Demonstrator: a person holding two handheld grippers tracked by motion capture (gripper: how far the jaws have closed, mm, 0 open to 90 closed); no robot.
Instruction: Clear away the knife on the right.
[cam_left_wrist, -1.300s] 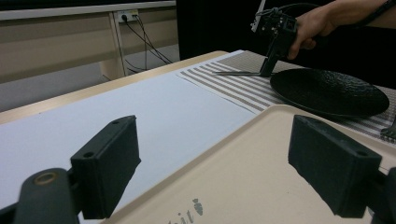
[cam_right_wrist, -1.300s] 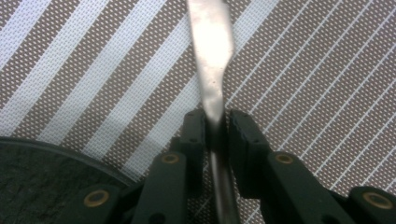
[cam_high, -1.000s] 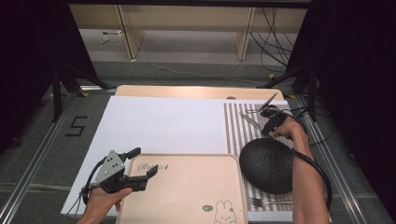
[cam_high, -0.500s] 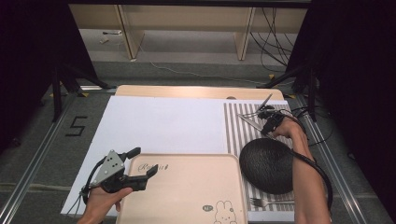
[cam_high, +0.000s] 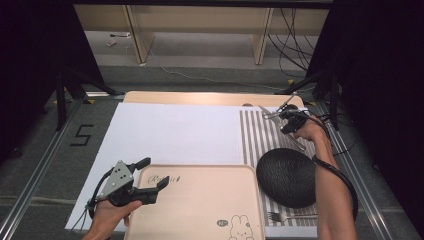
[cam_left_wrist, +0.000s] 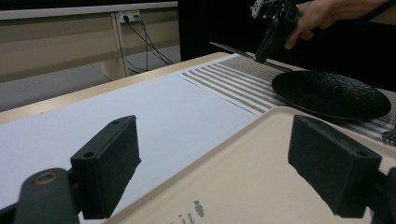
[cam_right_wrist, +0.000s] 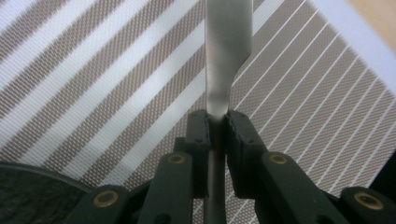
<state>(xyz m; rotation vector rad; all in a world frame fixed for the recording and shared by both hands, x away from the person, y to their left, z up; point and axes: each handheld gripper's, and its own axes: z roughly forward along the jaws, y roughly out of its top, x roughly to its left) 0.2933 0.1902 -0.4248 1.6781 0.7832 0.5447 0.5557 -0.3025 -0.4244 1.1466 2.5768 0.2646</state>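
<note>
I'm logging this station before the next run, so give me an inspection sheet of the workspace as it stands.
Surface: white sheet and striped placemat on a wooden table.
Job's things: knife clamped above the placemat; black plate; fork; beige tray.
Clutter: nothing seen.
Grippers: right gripper shut on the knife; left gripper open, jaws either side of the tray's corner.
Cables: bundle on the floor beyond.
Surroundings: black curtains, wooden furniture legs.

Black jaws, brass rivets, grey three-cornered plate (cam_high: 118, 177).
</note>
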